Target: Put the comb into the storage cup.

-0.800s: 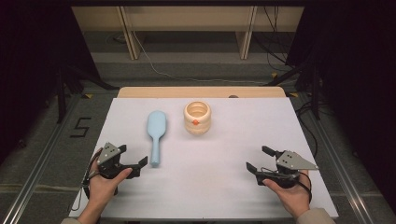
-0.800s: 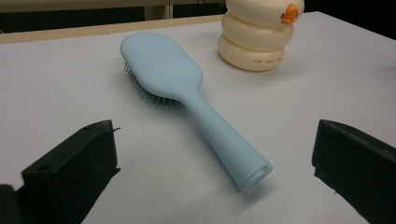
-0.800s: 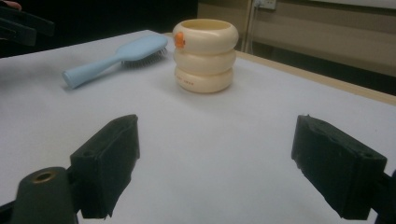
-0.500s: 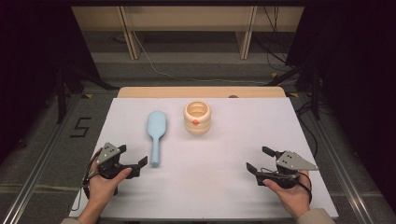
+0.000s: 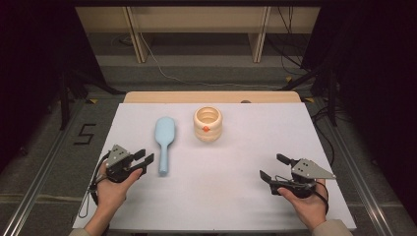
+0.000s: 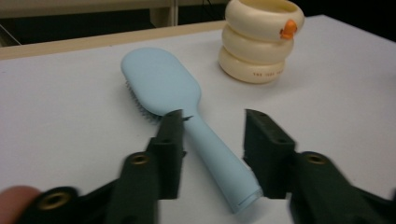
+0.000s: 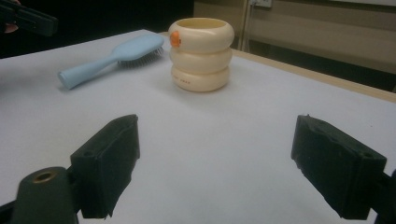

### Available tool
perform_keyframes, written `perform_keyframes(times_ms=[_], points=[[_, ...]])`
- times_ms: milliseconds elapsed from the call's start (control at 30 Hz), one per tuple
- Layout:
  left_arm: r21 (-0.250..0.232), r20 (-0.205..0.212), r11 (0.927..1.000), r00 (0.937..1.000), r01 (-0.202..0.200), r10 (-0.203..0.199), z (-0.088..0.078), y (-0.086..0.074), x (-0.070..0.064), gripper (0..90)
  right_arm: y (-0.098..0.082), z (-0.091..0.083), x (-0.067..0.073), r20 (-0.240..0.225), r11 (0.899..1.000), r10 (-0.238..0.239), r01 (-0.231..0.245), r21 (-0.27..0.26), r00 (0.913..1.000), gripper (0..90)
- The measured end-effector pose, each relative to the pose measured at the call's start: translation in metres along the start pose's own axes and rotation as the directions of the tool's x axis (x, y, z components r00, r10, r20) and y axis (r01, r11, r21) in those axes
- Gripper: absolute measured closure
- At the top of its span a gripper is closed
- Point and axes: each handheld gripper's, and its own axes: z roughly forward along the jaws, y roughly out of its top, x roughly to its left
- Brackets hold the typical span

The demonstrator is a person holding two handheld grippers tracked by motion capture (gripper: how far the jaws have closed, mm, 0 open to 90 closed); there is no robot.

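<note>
**Left gripper at the hairbrush handle, nothing held**

While my left gripper [image 5: 142,161] sits low on the white table [image 5: 236,196], its jaws stand partly apart on either side of the light blue hairbrush [image 5: 163,140]; in the left gripper view the handle [image 6: 219,163] lies between them with a gap on the right, so I grip nothing. The brush lies bristles down, head toward the far edge, just left of the cream ringed cup [image 5: 207,124] with its orange mark. My right gripper [image 5: 273,167] rests well apart near the right edge, jaws wide and empty.
</note>
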Motion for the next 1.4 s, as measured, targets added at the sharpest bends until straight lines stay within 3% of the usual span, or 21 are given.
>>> perform_keyframes(times_ms=[133, 200, 400, 533, 733, 767, 867, 900, 933, 967, 1000, 1067, 1400], points=[[0.051, 0.03, 0.9982, 0.9991, -0.032, 0.03, 0.011, 0.001, -0.007, 86.4, 0.0, 0.0, -0.001, 0.002, 1.0, 0.003, -0.003, -0.003, 1.0, 16.2], [0.079, 0.054, 0.9948, 0.9967, -0.064, 0.06, 0.019, 0.003, -0.013, 89.7, 0.0, -0.001, 0.0, 0.001, 1.0, 0.003, -0.003, -0.012, 1.0, 16.2], [0.121, 0.087, 0.9862, 0.9909, -0.113, 0.103, 0.031, 0.009, -0.021, 89.9, 0.0, -0.001, -0.001, 0.002, 1.0, 0.001, -0.001, -0.006, 1.0, 16.1], [0.168, 0.099, 0.9725, 0.9844, -0.161, 0.145, 0.044, 0.016, -0.028, 89.8, 0.0, 0.0, 0.001, -0.001, 1.0, -0.003, 0.003, -0.001, 1.0, 16.2], [0.192, 0.1, 0.9677, 0.9843, -0.163, 0.146, 0.06, 0.02, -0.029, 89.8, -0.001, 0.001, 0.001, -0.006, 1.0, -0.001, 0.001, 0.009, 1.0, 16.2], [0.203, 0.097, 0.9618, 0.9813, -0.183, 0.166, 0.065, 0.021, -0.03, 89.9, -0.001, 0.001, 0.0, -0.004, 1.0, 0.0, 0.0, 0.009, 1.0, 16.2], [0.216, 0.098, 0.9566, 0.9791, -0.196, 0.178, 0.07, 0.022, -0.031, 89.9, -0.001, 0.001, 0.0, -0.001, 1.0, 0.004, -0.004, 0.011, 1.0, 16.2], [0.233, 0.097, 0.9499, 0.9768, -0.209, 0.191, 0.073, 0.025, -0.031, 89.9, -0.001, 0.001, 0.0, -0.001, 1.0, 0.004, -0.004, 0.011, 1.0, 16.2], [0.233, 0.097, 0.9499, 0.9768, -0.209, 0.191, 0.073, 0.025, -0.031, 89.9, -0.001, 0.001, 0.0, -0.001, 1.0, 0.004, -0.004, 0.011, 1.0, 16.2], [0.252, 0.091, 0.9427, 0.9752, -0.219, 0.202, 0.077, 0.027, -0.033, 89.9, -0.001, 0.001, 0.0, -0.001, 1.0, 0.003, -0.003, 0.012, 1.0, 16.2], [0.252, 0.091, 0.9427, 0.9752, -0.219, 0.202, 0.077, 0.027, -0.033, 89.9, -0.001, 0.001, 0.0, 0.0, 1.0, 0.002, -0.002, 0.013, 1.0, 16.2], [0.277, 0.088, 0.9338, 0.9737, -0.226, 0.21, 0.082, 0.028, -0.036, 89.9, -0.001, 0.0, 0.0, 0.002, 1.0, 0.0, 0.0, 0.012, 1.0, 16.2], [0.351, 0.066, 0.9161, 0.981, -0.194, 0.183, 0.093, 0.024, -0.036, 89.9, -0.001, 0.0, 0.0, 0.001, 1.0, 0.005, -0.005, 0.008, 1.0, 16.2]])
